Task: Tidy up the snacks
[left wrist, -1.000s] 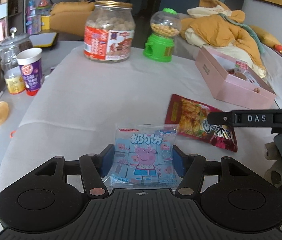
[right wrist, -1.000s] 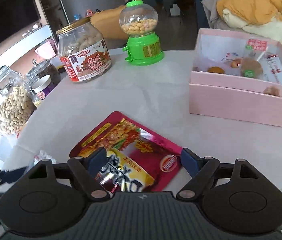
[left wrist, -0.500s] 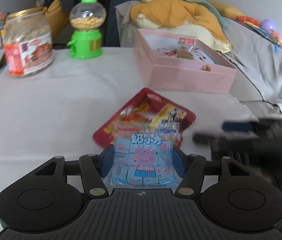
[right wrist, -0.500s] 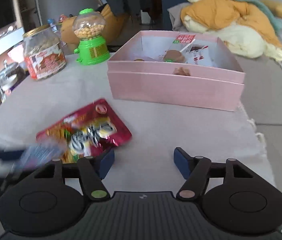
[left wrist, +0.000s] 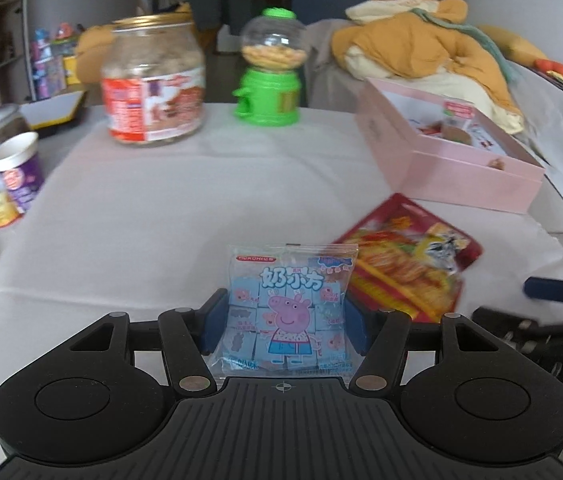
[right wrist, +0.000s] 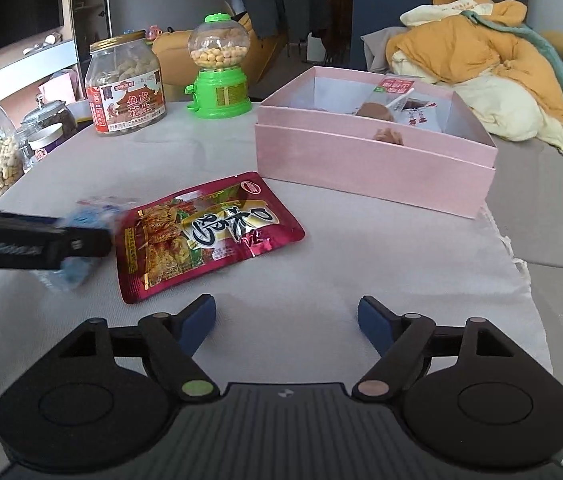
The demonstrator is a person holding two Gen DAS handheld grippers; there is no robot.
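A cluttered living room, with a heap of yellow bedding on a grey sofa behind a table [right wrist: 361,272] spread with a pale cloth, where snacks are being sorted into a pink box [right wrist: 373,168] standing open at the far right. The red snack pouch [right wrist: 205,236] that sat between the right gripper [right wrist: 286,322]'s blue pads a second ago now lies flat on the cloth, free of that tool, which has drawn back toward the near edge; its jaws narrowed and have just been opening again, and they stand wide with only bare cloth between them. The pouch was not lifted, so by the look of it that item is yet to be boxed. The left gripper [left wrist: 285,322], meanwhile, is clamped on a small blue cartoon-pig packet [left wrist: 287,312], both pads pressing its sides and the packet raised clear of the table; its view has swung from the box back toward the peanut jar [left wrist: 153,84] and the green candy dispenser [left wrist: 269,72]. The packet hangs just short of the red pouch, with the pink box beyond, already holding a few wrapped treats and likely its destination.
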